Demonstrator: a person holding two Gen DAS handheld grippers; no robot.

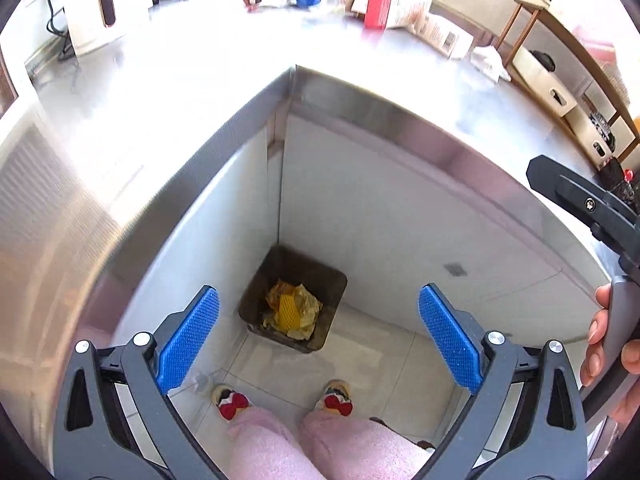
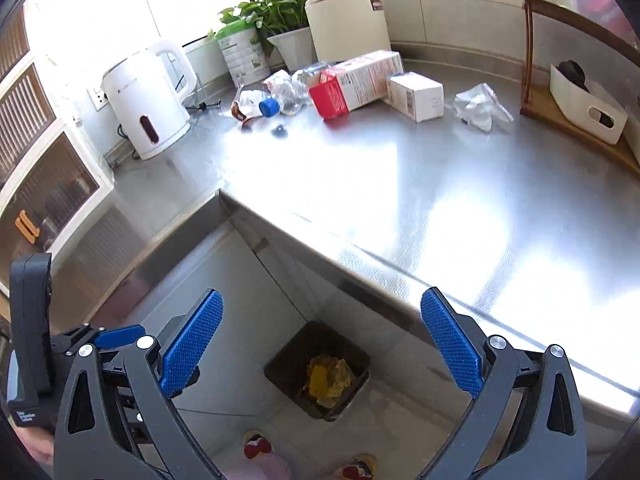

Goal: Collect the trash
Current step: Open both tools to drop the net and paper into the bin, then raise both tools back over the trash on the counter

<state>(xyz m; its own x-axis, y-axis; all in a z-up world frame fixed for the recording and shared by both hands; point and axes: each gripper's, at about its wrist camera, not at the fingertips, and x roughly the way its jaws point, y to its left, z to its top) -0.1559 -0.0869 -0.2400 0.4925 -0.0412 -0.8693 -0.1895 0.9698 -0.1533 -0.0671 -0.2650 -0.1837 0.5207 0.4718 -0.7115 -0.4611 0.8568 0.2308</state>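
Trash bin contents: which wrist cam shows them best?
Left wrist. The trash bin sits centred and larger there, with the yellow wrappers inside clearly visible. The right wrist view shows the same bin smaller and lower in frame, contents less distinct.

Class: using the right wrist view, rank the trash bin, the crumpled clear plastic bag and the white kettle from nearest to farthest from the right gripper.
1. Trash bin: on the floor, just beyond the open right gripper.
2. Crumpled clear plastic bag and white kettle: both far back on the steel counter, bag right, kettle left; too close to call.

Print on the cartons (image 2: 360,80) and green canister (image 2: 242,50) stays unreadable.
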